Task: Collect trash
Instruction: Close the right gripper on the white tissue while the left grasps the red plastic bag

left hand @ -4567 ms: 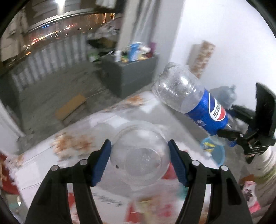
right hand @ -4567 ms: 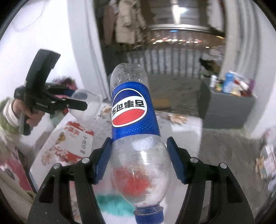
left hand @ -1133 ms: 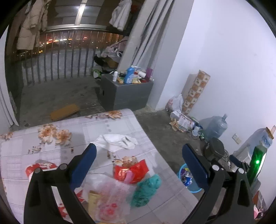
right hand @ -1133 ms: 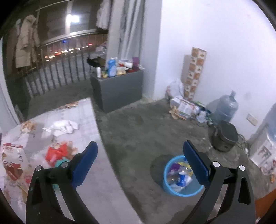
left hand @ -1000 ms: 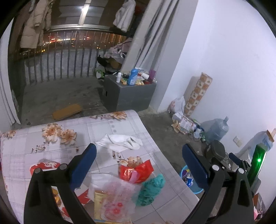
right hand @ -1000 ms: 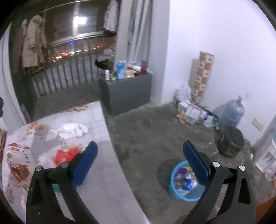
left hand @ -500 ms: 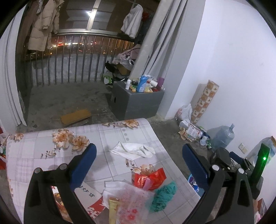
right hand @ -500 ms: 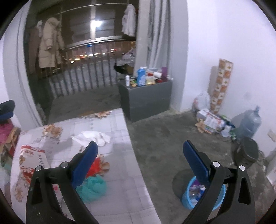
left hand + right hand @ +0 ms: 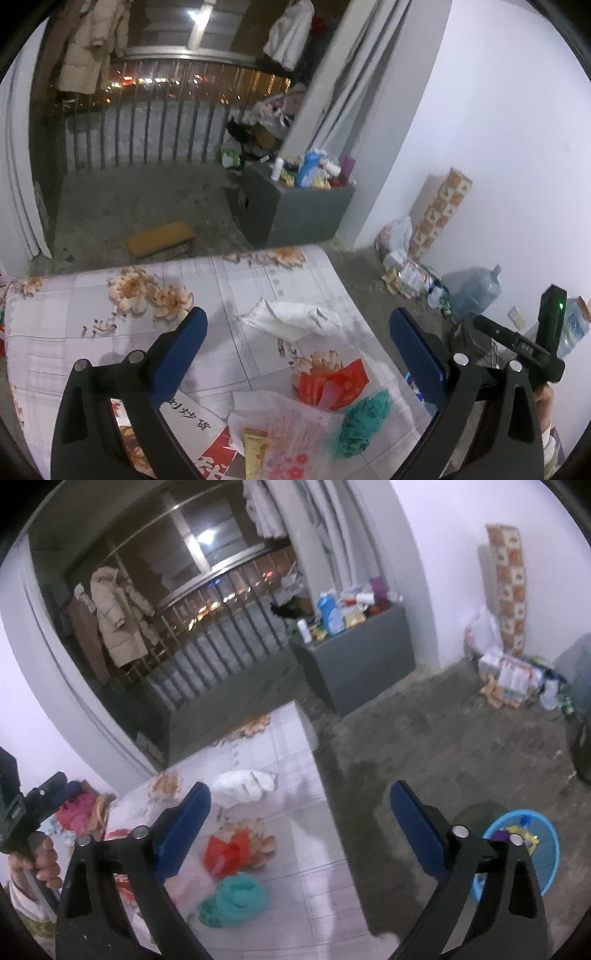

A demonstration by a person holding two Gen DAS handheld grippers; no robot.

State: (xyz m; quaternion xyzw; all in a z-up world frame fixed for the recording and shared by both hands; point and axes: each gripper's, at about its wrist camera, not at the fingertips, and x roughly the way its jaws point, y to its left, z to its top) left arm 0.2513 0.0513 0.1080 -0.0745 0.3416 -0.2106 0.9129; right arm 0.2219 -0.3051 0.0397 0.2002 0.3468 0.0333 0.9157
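Left gripper (image 9: 298,341) and right gripper (image 9: 300,818) both jaws wide apart, empty, above table (image 9: 92,332); red wrapper (image 9: 332,380), teal rag (image 9: 364,419), blue bin (image 9: 543,849) on floor

Night-time room opening onto a railed balcony

White wall (image 9: 509,155) on the right, rough grey concrete floor (image 9: 436,738) below; a grey cabinet (image 9: 295,214) crowded with bottles stands by the pillar, metal railing (image 9: 166,122) with city lights behind, a padded coat (image 9: 118,616) hanging, pale curtains (image 9: 354,85) drawn aside, floral-cloth table (image 9: 92,317) up front.
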